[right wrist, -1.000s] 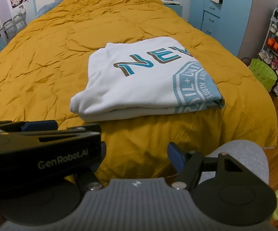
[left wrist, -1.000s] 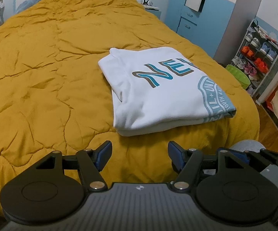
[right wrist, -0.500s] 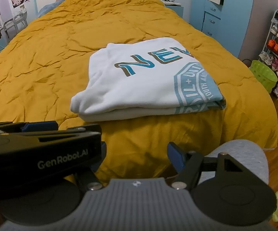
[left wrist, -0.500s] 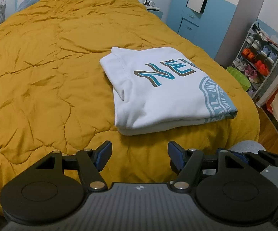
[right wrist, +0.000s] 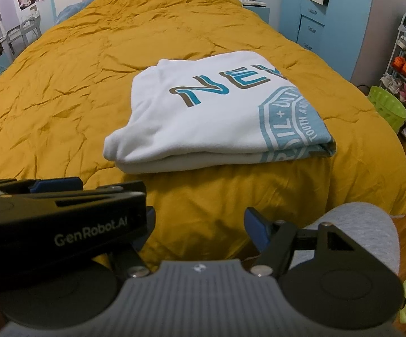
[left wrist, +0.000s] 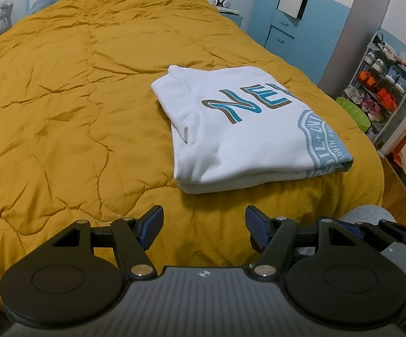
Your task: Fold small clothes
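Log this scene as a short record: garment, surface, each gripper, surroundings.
garment: white shirt, folded into a flat rectangle, blue lettering on top
surface: mustard quilt, wrinkled, shirt lying near its right edge
left gripper: open, nothing between the jaws, short of the shirt
right gripper: open, holding nothing, short of the shirt
surroundings: green basket on the floor beside a shoe rack

White shirt (left wrist: 245,134) (teal print), mustard quilt (left wrist: 76,98)

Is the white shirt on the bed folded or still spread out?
Folded. The white shirt lies as a compact rectangle on the yellow bedspread, with stacked layers visible at its near edge.
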Motion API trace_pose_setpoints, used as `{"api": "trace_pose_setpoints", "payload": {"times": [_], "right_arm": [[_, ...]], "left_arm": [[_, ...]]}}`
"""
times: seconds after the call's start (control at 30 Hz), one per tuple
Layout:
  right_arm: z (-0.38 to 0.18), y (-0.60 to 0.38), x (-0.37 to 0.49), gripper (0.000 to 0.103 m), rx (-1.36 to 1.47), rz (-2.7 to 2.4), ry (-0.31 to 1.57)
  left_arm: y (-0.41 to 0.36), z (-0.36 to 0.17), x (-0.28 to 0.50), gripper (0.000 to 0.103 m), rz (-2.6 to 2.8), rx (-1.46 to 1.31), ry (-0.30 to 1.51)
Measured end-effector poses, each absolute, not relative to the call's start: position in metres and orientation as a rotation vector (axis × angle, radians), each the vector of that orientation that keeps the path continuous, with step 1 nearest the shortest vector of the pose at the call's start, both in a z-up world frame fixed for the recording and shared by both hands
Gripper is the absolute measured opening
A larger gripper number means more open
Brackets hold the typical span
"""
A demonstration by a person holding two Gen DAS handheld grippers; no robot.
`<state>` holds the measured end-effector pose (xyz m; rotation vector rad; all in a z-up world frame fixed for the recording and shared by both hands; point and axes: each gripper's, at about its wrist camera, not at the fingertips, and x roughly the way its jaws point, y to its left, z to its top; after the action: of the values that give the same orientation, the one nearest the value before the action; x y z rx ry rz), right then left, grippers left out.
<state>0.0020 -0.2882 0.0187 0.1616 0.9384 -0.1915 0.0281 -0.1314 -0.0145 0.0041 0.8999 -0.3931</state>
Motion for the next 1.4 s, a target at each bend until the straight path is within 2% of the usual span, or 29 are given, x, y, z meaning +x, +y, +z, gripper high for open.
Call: {"api": "trace_pose_setpoints", "payload": {"times": [1.4], "right_arm": [[0.023, -0.288, 0.008, 0.063, 0.157, -0.176, 0.887]], "left_arm": [[-0.131, -0.006, 0.034, 0.080, -0.362, 0.031, 0.851]]}}
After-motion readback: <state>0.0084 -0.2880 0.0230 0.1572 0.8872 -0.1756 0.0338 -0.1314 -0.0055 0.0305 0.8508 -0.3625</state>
